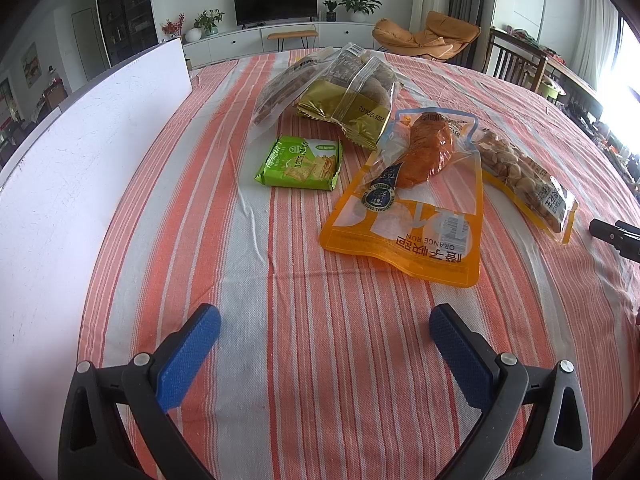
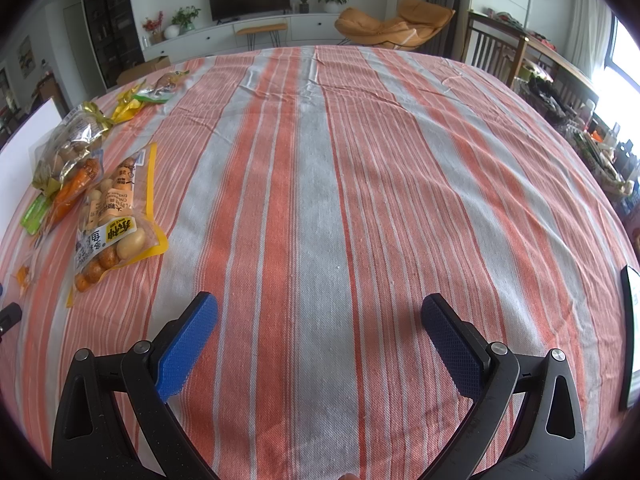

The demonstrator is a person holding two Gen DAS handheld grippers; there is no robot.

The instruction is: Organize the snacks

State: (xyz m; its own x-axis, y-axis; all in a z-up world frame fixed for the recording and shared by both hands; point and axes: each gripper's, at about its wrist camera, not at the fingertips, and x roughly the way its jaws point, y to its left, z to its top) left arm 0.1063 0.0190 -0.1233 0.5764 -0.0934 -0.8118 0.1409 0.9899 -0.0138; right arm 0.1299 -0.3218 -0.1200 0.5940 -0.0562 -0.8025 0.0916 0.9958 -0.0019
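left tongs (image 1: 325, 334) spread, empty | right tongs (image 2: 319, 322) spread, empty | egg pouch (image 1: 526, 174) edge-cropped

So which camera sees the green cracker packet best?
The left wrist view. There the green cracker packet lies flat on the striped tablecloth, whole, with its picture of crackers plain to see. The right wrist view catches only a thin green sliver at its far left edge, behind other snack bags.
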